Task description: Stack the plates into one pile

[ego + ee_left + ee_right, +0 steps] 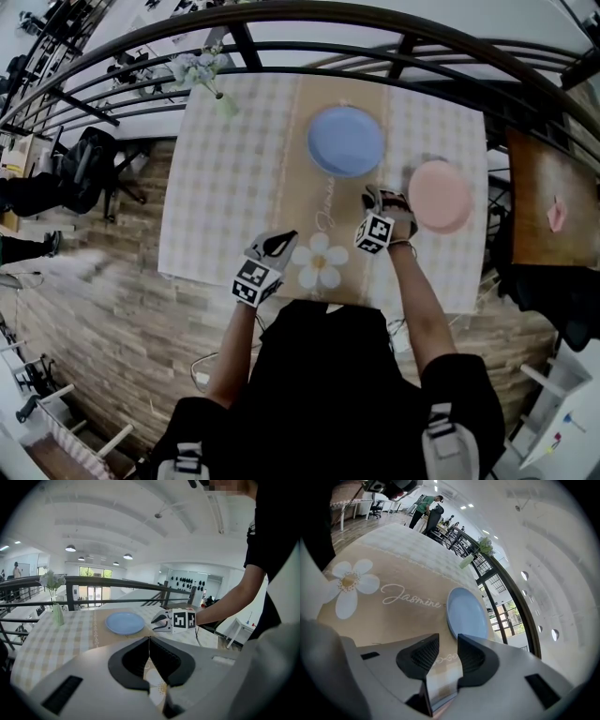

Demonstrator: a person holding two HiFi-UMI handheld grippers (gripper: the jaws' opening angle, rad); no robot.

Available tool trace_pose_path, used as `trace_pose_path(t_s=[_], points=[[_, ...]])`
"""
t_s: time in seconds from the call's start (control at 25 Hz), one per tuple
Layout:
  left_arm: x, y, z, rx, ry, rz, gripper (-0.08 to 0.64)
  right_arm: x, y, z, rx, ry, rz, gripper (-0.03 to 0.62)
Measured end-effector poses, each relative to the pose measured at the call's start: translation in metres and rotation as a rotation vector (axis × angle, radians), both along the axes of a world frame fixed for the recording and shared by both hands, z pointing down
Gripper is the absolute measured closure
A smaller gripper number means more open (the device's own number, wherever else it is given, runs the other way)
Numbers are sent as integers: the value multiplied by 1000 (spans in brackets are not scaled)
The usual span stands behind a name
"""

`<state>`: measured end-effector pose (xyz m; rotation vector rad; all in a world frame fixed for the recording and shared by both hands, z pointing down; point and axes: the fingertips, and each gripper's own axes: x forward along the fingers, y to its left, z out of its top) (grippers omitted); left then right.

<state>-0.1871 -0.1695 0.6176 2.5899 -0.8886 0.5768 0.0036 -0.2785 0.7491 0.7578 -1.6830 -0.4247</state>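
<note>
A blue plate lies on the beige runner at the far middle of the table, and a pink plate lies to its right on the checked cloth. My right gripper hovers between the two, just left of the pink plate. Its jaws are open with nothing between them, and they face the blue plate. My left gripper is over the near left part of the runner. Its jaws are shut and empty in the left gripper view. That view also shows the blue plate beyond the jaws.
A vase with flowers stands at the table's far left corner. A dark metal railing runs right behind the table. The runner has a white flower print near the front edge. A wooden side table stands at the right.
</note>
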Motion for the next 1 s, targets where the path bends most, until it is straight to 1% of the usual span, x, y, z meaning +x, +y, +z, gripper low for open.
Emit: trace_pose_path(t_s=[0.52,0.68,0.8,1.0], points=[[-9,-8,12,-19,-10,46,557,-31,-33,25,-19,14,-32,476],[-19,-12,15,-22,-14,34,557,-36,-38,36,-26,31,-41,479],[-27,-14,18,-29,-23,25,557,-42,-44,41,-15,28,-55,517],[-36,-13,25,-35,-35,12,557,-47,-56,53,-19,43,-77,514]])
